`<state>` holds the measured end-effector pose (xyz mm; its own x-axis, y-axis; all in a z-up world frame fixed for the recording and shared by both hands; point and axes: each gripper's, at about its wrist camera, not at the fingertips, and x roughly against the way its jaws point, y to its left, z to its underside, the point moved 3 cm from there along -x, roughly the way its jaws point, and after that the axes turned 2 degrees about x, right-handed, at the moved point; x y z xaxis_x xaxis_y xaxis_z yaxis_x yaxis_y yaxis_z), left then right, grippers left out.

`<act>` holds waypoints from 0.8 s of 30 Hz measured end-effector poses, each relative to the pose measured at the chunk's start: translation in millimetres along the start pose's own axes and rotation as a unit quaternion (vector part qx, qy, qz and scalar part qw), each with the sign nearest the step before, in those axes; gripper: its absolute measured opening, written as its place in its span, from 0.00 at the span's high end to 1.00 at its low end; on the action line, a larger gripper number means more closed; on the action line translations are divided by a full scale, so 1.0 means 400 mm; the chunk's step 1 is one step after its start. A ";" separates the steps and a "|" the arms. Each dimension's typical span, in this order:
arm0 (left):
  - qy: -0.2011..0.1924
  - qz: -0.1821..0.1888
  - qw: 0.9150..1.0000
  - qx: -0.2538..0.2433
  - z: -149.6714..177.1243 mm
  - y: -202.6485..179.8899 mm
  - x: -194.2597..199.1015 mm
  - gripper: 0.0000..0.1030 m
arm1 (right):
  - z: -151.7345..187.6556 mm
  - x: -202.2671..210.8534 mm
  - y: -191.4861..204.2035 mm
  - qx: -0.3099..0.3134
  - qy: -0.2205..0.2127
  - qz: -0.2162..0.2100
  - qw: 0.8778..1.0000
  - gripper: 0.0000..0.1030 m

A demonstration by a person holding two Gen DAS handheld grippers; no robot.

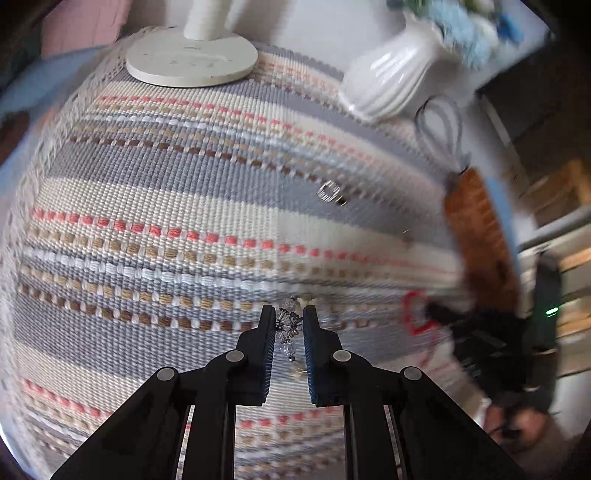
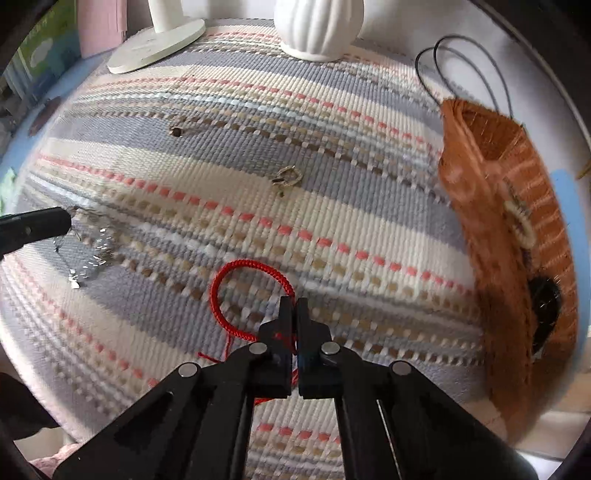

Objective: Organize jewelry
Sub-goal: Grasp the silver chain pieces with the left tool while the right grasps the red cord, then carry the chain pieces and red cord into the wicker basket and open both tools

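left gripper (image 1: 290, 314): jaws narrow, clear bead bracelet (image 1: 289, 325) between the fingers; cannot tell whether the pads press on it
clear bead bracelet: on the striped woven mat (image 1: 166, 206); in the right wrist view it trails from the left gripper's tip at the left edge
right gripper (image 2: 294, 304): clamped on the red cord bracelet (image 2: 236, 291), tips pointing down at the mat
red cord bracelet: loop lies on the mat left of the fingertips, cord runs between the fingers
silver ring (image 2: 287, 177): on the mat, mid, apart from both grippers
small metal piece (image 2: 177, 130): farther back left on the mat
woven basket (image 2: 513, 229): right edge of the mat, pale ring (image 2: 521, 221) and dark item (image 2: 545, 299) inside
white ribbed vase (image 2: 317, 29): back of the mat
round white lamp base (image 2: 155, 46): back left
black cable (image 2: 461, 66): looped behind the basket
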<state>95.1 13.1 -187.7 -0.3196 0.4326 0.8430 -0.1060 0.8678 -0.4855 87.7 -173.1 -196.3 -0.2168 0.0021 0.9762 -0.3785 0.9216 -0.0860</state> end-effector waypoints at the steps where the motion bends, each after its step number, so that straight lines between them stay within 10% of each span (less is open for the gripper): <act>1: -0.003 0.015 1.000 0.009 0.001 0.002 0.011 0.86 | 0.003 0.007 -0.005 -0.004 -0.001 -0.013 1.000 0.99; 13: -0.037 0.129 0.990 0.044 -0.061 -0.055 0.145 0.86 | 0.049 0.161 -0.152 -0.092 -0.035 -0.161 0.982 0.99; 24: -0.038 0.164 0.982 -0.088 -0.140 -0.386 0.167 0.86 | 0.106 0.341 -0.333 -0.150 -0.112 -0.160 0.969 0.99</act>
<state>142.9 -78.2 -43.4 -0.3792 0.6829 0.6244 0.1774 0.7159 -0.6753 70.5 -312.1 -60.0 -0.3333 -0.3559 0.8731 -0.1879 0.9325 0.3084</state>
